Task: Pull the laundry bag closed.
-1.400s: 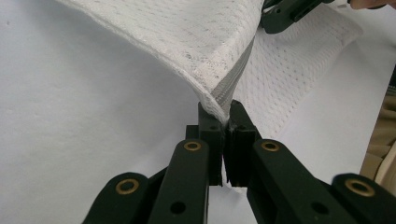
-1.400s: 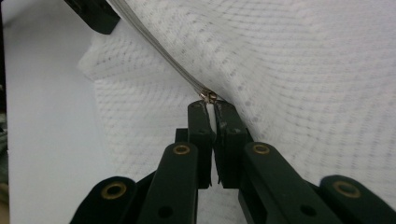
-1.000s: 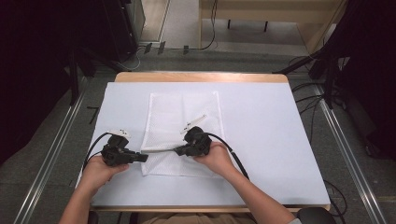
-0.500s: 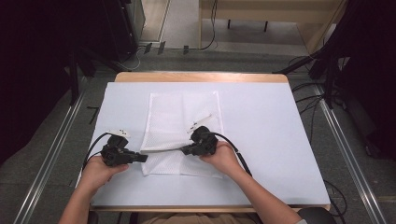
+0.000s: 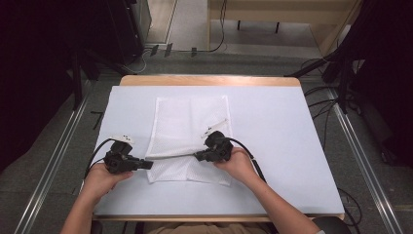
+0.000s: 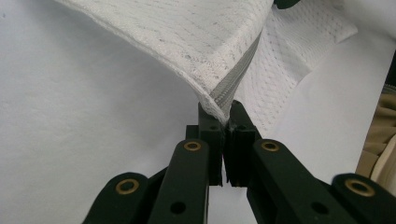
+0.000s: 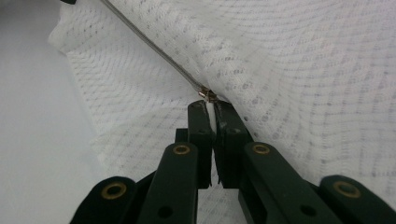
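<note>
My tongs (image 6: 223, 122) are matt black plastic with brass-coloured rivets. The bag (image 5: 187, 126) is white open-weave mesh cloth; its zip (image 6: 236, 74) has grey woven tape and a small shiny metal slider (image 7: 207, 95). The counter (image 5: 282, 131) has a smooth, matt white cover and a wood edge.

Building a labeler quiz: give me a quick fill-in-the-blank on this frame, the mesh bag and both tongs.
1. The white mesh bag lies on a table covered in ____ cloth.
2. The left tongs are shut on the bag's corner at the end of its grey ____.
3. The right tongs pinch the white ____ attached to the metal zipper slider.

Missing words: white; zipper; pull tab
</note>
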